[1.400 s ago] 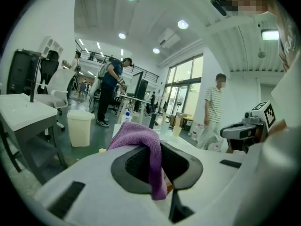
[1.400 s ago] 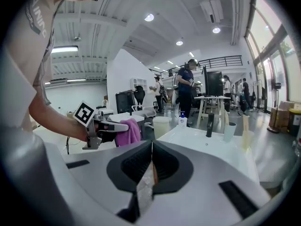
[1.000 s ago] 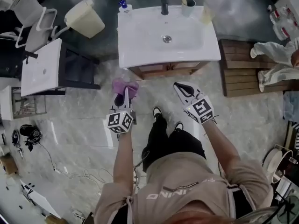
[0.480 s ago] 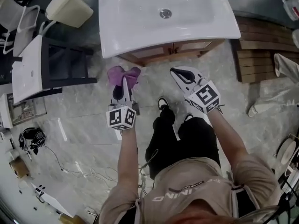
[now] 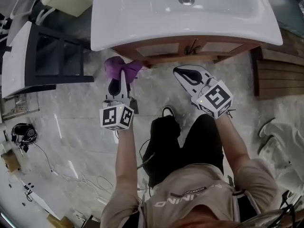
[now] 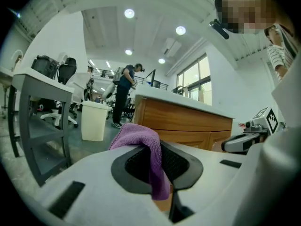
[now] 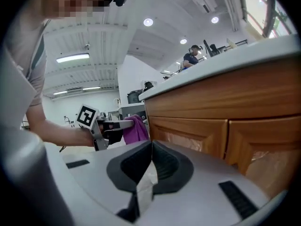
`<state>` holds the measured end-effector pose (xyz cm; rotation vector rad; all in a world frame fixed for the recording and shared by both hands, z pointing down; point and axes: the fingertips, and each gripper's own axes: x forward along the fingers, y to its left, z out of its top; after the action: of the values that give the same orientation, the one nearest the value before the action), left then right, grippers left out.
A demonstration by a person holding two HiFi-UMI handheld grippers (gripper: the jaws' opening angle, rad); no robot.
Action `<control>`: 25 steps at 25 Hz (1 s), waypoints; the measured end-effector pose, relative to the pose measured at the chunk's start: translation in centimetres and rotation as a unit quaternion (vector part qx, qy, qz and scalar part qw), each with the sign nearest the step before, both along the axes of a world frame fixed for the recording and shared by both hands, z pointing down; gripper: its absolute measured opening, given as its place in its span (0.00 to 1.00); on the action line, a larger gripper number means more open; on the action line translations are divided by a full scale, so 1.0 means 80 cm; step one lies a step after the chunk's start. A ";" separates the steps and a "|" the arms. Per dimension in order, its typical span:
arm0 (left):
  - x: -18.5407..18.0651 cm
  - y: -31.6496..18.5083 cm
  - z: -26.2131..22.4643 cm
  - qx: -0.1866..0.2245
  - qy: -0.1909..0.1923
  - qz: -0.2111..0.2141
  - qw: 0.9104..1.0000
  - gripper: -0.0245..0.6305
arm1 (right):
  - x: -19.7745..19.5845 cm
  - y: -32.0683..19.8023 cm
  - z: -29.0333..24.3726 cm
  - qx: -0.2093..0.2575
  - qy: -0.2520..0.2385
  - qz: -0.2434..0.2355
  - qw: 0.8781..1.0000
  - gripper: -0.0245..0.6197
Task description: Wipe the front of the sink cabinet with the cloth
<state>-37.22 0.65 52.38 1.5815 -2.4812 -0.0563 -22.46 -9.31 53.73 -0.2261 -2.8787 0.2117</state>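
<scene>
In the head view a white sink tops the wooden sink cabinet; the left gripper points at the cabinet's left front corner with the purple cloth bunched at its tips, near the wood, contact not clear; the right gripper hangs near the middle of the cabinet front, apart from it; the letters "NING" read on the person's shirt. In the left gripper view the jaws are clamped on the cloth, which drapes between their dark pads; a pale bin stands behind on the floor. In the right gripper view the jaws are pressed together with nothing between them, the panelled cabinet doors just ahead.
</scene>
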 end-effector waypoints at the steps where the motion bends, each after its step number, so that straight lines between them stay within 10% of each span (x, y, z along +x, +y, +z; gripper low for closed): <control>1: -0.009 0.003 0.007 0.006 0.001 -0.005 1.000 0.09 | -0.008 0.002 0.009 0.004 -0.006 -0.006 1.000 0.06; 25: -0.036 -0.020 0.025 0.050 -0.081 -0.022 0.995 0.09 | 0.009 0.022 0.073 0.086 -0.080 -0.019 0.993 0.06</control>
<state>-40.10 -0.92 54.37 1.6289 -2.6761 -0.0625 -21.72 -7.58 59.55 -0.2758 -3.0255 -0.0654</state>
